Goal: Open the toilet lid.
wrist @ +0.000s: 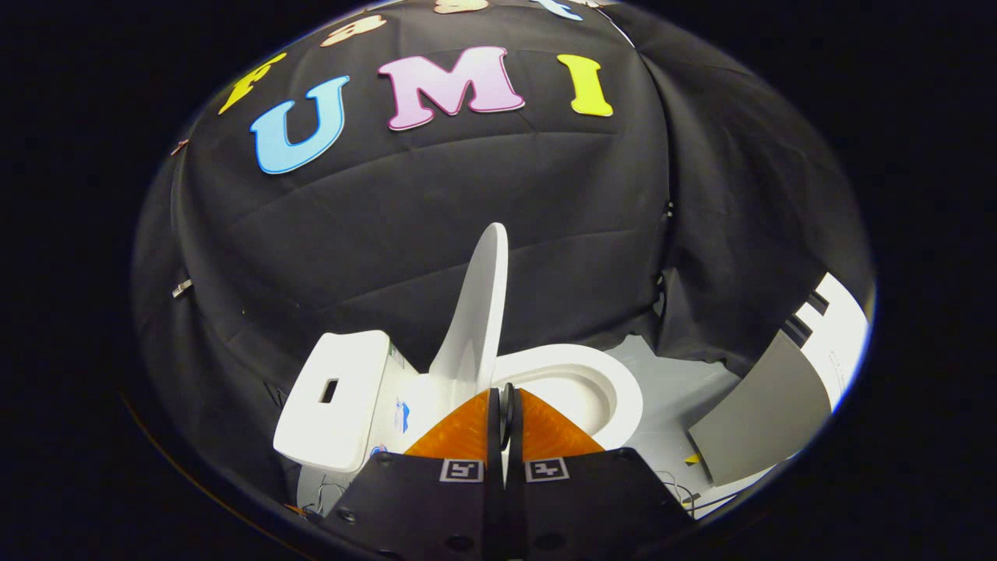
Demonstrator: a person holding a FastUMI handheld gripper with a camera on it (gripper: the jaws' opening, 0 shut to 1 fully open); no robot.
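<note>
Gripper (505, 397): 2 fingers pressed together, grasping nothing visible.
Toilet lid (477, 312): raised on edge, just beyond the fingertips, slightly left.
Long axis: near-vertical, leaning right at the top.
Seat (615, 389): exposed, right of the lid.
Tank (335, 397): near left.
Judgement: lid appears almost fully opened.

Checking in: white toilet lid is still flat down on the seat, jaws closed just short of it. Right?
Not quite. In the gripper view the white plastic toilet lid stands raised, nearly upright above the white seat ring. The gripper, jaws closed, does sit just short of it.
</note>
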